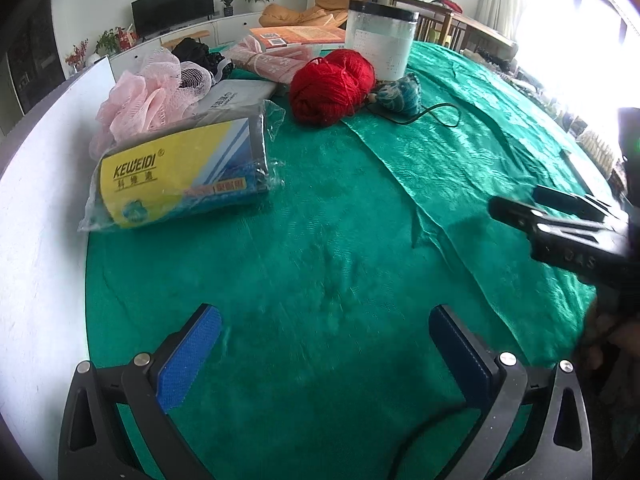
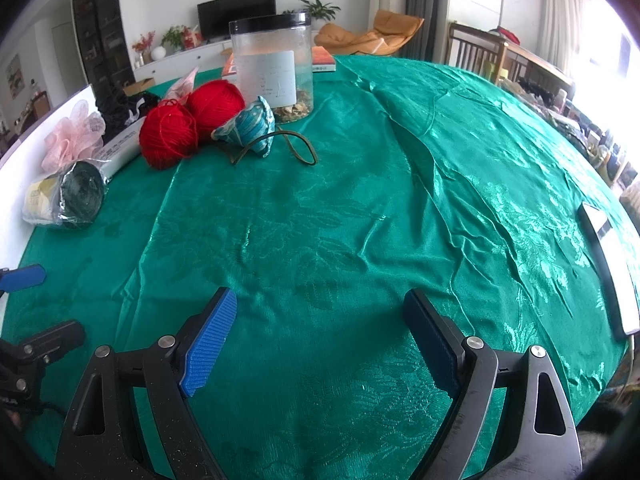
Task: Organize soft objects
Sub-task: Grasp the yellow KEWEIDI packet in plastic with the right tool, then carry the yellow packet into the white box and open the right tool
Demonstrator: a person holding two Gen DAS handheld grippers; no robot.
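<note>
Soft items lie along the far left of the green tablecloth (image 1: pixel 340 208): a pink bath pouf (image 1: pixel 148 92) (image 2: pixel 74 134), a rolled cloth in a yellow and blue plastic pack (image 1: pixel 180 172) (image 2: pixel 68 196), two red yarn balls (image 1: pixel 332 84) (image 2: pixel 192 120), a teal fabric pouch with a cord (image 1: pixel 400 96) (image 2: pixel 248 128), a pink floral cloth (image 1: pixel 268 60) and black lace (image 1: pixel 200 54). My left gripper (image 1: pixel 326 320) (image 2: pixel 44 304) hovers open over bare cloth, nothing between its blue pads. My right gripper (image 2: pixel 320 300) (image 1: pixel 520 200) is open too, empty, to its right.
A clear plastic jar with a black lid (image 1: pixel 380 40) (image 2: pixel 272 68) stands behind the yarn, with an orange book (image 1: pixel 296 34) beyond it. A white packet (image 1: pixel 236 96) lies by the pouf. A white board (image 1: pixel 40 200) borders the left. A flat dark device (image 2: pixel 608 272) lies at the right edge.
</note>
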